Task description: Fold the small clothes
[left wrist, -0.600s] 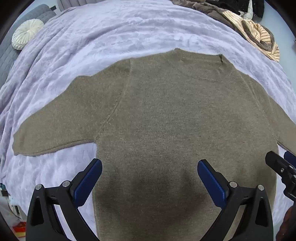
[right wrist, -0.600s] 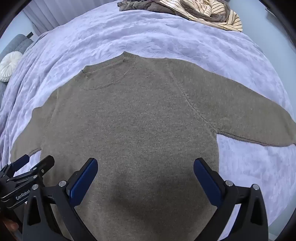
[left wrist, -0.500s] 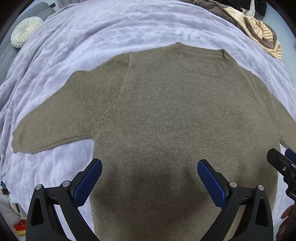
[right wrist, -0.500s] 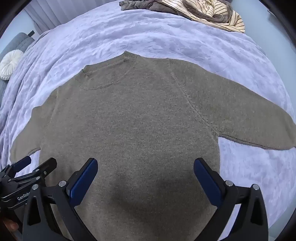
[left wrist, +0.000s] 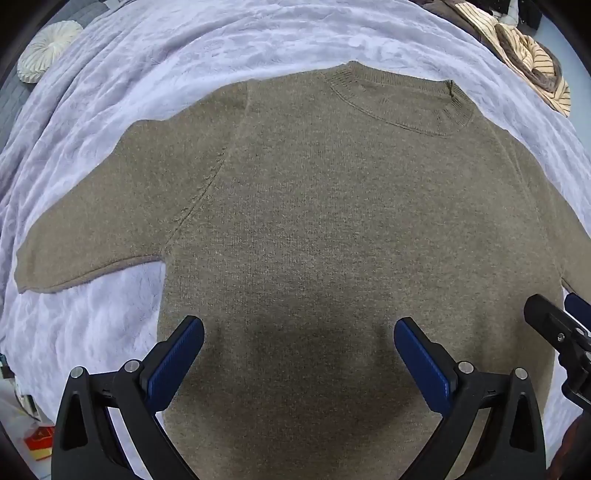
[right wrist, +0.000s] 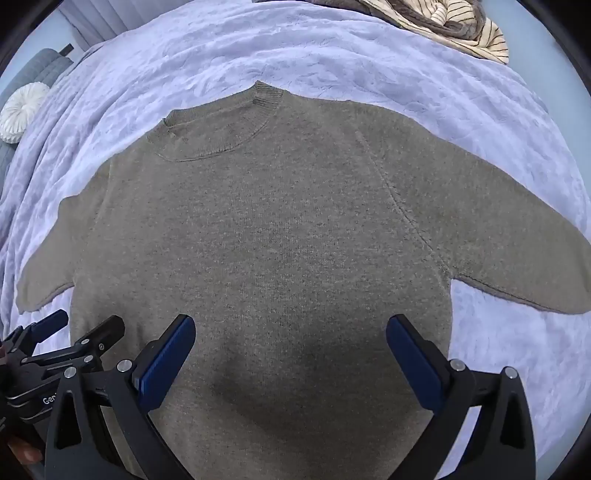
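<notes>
both tongs, the left gripper [left wrist: 299, 350] and the right gripper [right wrist: 291, 347], hang released with jaws wide apart and nothing between them. just beyond and under their tips the olive sweater [left wrist: 332, 221] lies flat, sleeves spread, collar farthest away, on a lilac blanket [left wrist: 221, 44]. past the collar sits a striped clothes heap [right wrist: 461, 26]; far left, a round white cushion [left wrist: 48, 48].

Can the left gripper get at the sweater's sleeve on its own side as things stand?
Probably yes. The left gripper is open over the sweater, and that sleeve lies flat and uncovered on the lavender blanket, with nothing between them.
</notes>
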`<action>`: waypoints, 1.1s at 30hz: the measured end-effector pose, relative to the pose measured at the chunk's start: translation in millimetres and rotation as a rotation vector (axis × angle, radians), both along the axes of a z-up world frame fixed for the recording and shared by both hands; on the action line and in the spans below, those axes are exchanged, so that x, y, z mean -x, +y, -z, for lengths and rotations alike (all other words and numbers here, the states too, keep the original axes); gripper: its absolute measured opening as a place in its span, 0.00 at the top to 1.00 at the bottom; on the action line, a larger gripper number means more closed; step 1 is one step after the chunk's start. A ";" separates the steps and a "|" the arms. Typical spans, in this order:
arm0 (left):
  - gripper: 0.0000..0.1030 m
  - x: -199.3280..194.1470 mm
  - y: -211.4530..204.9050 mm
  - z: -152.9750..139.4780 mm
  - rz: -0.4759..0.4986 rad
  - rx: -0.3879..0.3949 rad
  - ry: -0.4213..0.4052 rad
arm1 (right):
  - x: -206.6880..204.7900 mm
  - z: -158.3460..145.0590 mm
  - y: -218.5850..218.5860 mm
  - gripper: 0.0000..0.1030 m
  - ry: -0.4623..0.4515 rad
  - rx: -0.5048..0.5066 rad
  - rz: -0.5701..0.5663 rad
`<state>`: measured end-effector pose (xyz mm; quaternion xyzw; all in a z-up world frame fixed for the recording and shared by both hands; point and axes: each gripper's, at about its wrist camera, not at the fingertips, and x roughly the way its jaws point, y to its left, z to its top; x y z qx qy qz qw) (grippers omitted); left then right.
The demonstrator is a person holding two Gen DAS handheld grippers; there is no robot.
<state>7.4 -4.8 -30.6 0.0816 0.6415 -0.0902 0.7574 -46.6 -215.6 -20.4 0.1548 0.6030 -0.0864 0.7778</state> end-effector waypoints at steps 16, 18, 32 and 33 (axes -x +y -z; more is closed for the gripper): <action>0.00 7.0 -10.7 9.6 0.012 -0.017 0.011 | 5.7 1.4 -9.6 0.00 0.027 0.010 0.001; 0.00 7.4 -10.6 9.7 0.010 -0.018 0.013 | 6.2 2.1 -9.5 0.00 0.028 0.007 0.000; 0.00 4.1 -14.5 8.1 0.002 -0.024 0.013 | 5.4 2.8 -9.2 0.00 0.029 0.014 0.000; 0.00 4.7 -14.1 8.0 0.003 -0.023 0.012 | 5.2 2.8 -9.4 0.00 0.029 0.013 0.000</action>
